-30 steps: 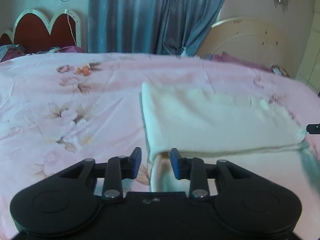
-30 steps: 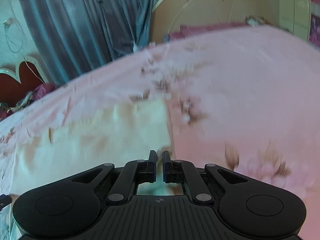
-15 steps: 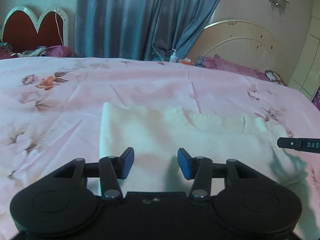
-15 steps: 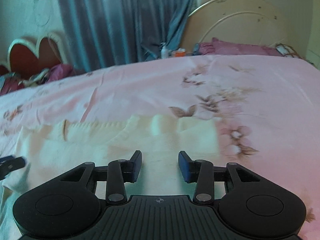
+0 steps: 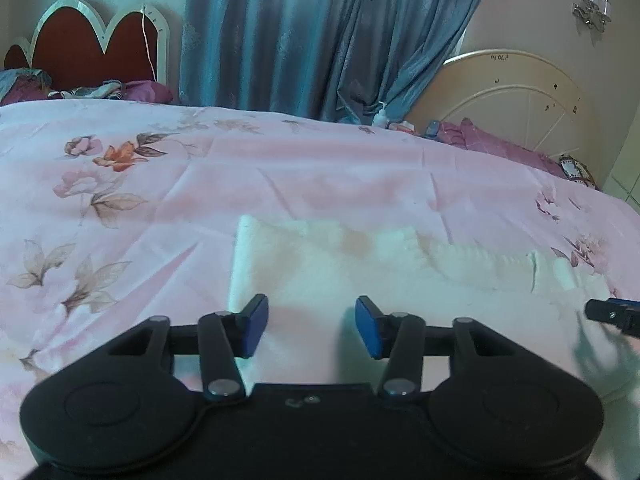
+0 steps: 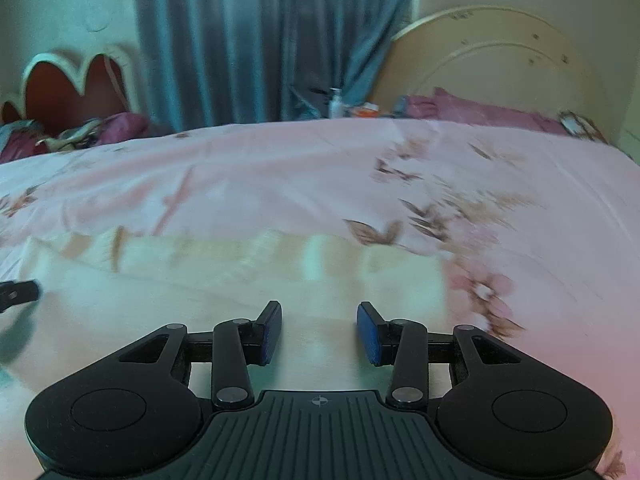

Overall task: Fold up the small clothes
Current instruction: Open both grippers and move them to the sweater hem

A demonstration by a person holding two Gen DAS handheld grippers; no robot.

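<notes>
A cream knitted garment (image 5: 360, 276) lies folded flat on the pink floral bedspread (image 5: 160, 200), its ribbed neckline toward the right. My left gripper (image 5: 312, 330) is open and empty, just above the garment's near left part. In the right wrist view the same garment (image 6: 240, 280) lies flat, blurred. My right gripper (image 6: 319, 332) is open and empty over its near right part. The tip of the right gripper shows at the right edge of the left wrist view (image 5: 612, 312), and the left gripper's tip shows at the left edge of the right wrist view (image 6: 18, 292).
A red scalloped headboard (image 5: 92, 48) with bedding stands far left. Blue curtains (image 5: 320, 32) hang behind the bed. A cream round headboard (image 5: 516, 100) with purple pillows (image 5: 500, 144) and a small bottle (image 5: 382, 114) are at the far right.
Both grippers opened and let go of the garment, which now lies folded flat. Both have drawn back a little from it; the right was shut one second ago.
</notes>
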